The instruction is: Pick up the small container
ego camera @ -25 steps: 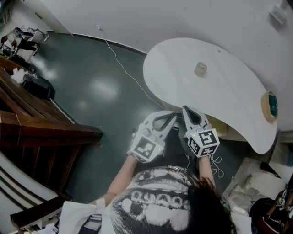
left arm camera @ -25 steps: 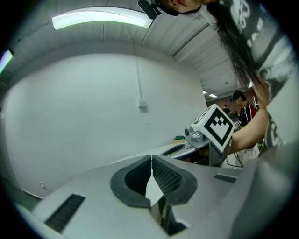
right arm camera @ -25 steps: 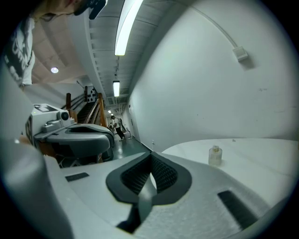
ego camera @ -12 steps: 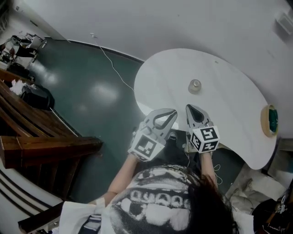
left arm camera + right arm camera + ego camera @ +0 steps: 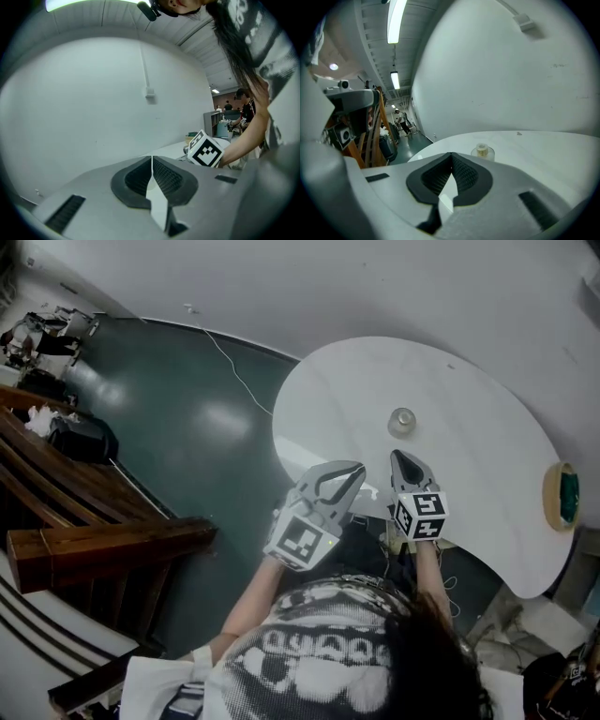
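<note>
The small container [image 5: 402, 421], a clear little jar with a pale lid, stands alone near the middle of the white curved table [image 5: 487, 427]. My right gripper [image 5: 401, 457] is shut with nothing in it, its tips just over the table's near edge, a short way in front of the jar. The right gripper view shows the jar [image 5: 482, 151] just beyond and slightly right of the closed jaws [image 5: 451, 155]. To the left, my left gripper [image 5: 355, 468] is also shut and empty, by the table's near edge. The left gripper view shows its closed tips [image 5: 152, 158] and the right gripper's marker cube [image 5: 205, 149].
A round tan-rimmed object with a green centre [image 5: 562, 495] lies at the table's right edge. A thin cable [image 5: 234, 371] runs across the dark floor to the wall. Wooden benches [image 5: 103, 540] stand at the left. A white wall rises behind the table.
Both grippers have moved forward toward the table. The right gripper's tips now reach over its near edge, closer to the jar. Both stay shut.
</note>
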`<action>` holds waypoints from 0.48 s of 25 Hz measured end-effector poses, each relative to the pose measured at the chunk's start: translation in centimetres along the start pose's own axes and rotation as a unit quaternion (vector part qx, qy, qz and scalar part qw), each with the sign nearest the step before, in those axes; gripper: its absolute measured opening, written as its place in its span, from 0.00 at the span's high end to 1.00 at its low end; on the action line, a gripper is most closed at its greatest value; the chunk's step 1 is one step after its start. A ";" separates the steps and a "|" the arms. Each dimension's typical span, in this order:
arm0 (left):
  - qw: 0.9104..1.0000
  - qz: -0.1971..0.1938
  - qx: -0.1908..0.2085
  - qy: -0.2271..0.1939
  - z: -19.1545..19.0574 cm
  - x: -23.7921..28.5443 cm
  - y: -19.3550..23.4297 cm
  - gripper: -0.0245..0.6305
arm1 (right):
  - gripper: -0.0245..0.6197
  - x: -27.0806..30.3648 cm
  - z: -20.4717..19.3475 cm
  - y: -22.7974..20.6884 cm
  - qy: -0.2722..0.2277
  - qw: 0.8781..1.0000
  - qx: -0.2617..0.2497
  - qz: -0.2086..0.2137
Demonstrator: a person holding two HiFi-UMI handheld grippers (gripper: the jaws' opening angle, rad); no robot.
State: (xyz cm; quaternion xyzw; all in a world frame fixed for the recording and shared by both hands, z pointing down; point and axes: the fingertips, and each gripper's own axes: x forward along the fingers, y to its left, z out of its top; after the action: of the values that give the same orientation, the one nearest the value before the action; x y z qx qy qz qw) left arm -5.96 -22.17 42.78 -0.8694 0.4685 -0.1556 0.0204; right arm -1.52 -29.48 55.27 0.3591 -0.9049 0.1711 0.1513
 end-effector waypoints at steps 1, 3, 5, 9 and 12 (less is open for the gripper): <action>1.000 0.000 0.000 0.001 -0.1 0.0 0.0 0.95 | 0.97 0.4 -0.4 -0.5 0.004 1.000 -0.002 -0.006; 1.000 -0.001 0.000 0.009 0.1 -0.2 0.3 0.95 | 0.97 1.1 -1.3 -1.4 0.012 1.000 -0.009 -0.019; 1.000 -0.001 0.000 0.014 -0.1 -0.3 0.7 0.95 | 0.96 1.9 -1.8 -2.1 0.018 0.999 -0.017 -0.028; 1.000 -0.006 -0.002 0.012 -0.8 -0.1 1.2 0.95 | 0.90 3.2 -2.3 -3.6 0.028 0.998 -0.016 -0.045; 1.000 -0.023 0.002 0.013 -0.6 0.1 1.9 0.95 | 0.81 4.2 -2.6 -4.7 0.028 0.998 0.003 -0.063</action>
State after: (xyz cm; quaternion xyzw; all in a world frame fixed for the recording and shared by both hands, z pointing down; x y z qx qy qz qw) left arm -7.63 -23.25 43.01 -0.8779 0.4479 -0.1688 0.0125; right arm -0.77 -34.07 60.18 0.4113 -0.8753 0.1737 0.1857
